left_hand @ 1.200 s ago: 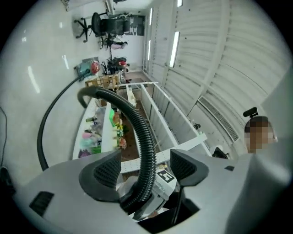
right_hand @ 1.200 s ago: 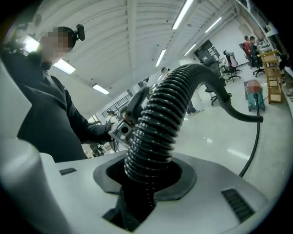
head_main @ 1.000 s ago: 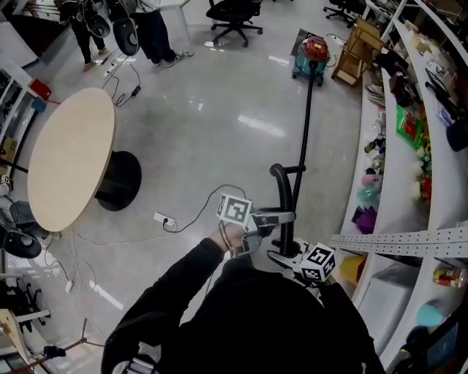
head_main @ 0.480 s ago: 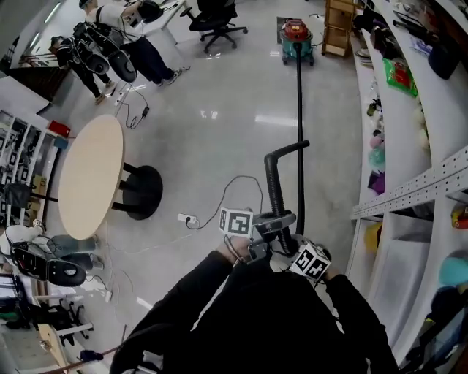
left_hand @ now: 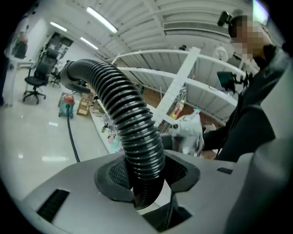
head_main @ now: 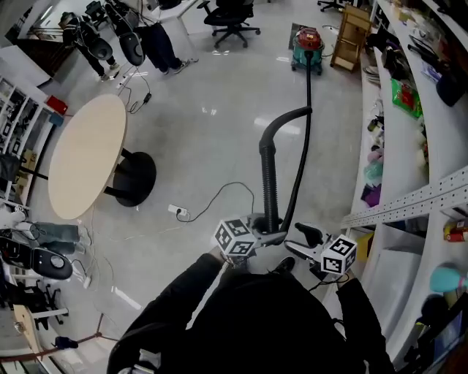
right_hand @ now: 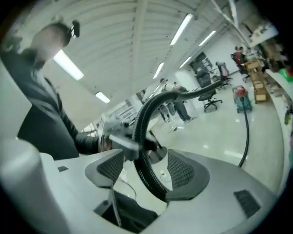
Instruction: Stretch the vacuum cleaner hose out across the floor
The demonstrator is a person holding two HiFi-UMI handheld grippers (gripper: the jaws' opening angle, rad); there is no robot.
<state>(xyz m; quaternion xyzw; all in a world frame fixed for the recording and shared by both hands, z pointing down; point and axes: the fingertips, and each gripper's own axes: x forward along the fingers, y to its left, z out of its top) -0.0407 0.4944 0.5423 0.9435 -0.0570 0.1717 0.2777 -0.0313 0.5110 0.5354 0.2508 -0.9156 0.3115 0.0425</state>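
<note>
The black ribbed vacuum hose (head_main: 268, 175) rises from my grippers, arches over and runs on as a thin black line to the red and green vacuum cleaner (head_main: 308, 48) at the far end of the floor. My left gripper (head_main: 270, 235) has just been closing and is shut on the hose (left_hand: 132, 123), both pads pressed to it. My right gripper (head_main: 301, 242) sits just right of it and has just been opening. In the right gripper view the hose (right_hand: 139, 137) still crosses that gripper's (right_hand: 145, 170) gap, with room at its left pad.
A round wooden table (head_main: 84, 157) stands on the left. White shelves (head_main: 409, 139) with goods line the right wall. A power strip with its cable (head_main: 179, 212) lies on the floor near me. People (head_main: 157, 36) and an office chair (head_main: 230, 16) are at the far end.
The left gripper has closed onto the hose and the hose loop now stands taller. The right gripper has opened and shifted right of the hose.
</note>
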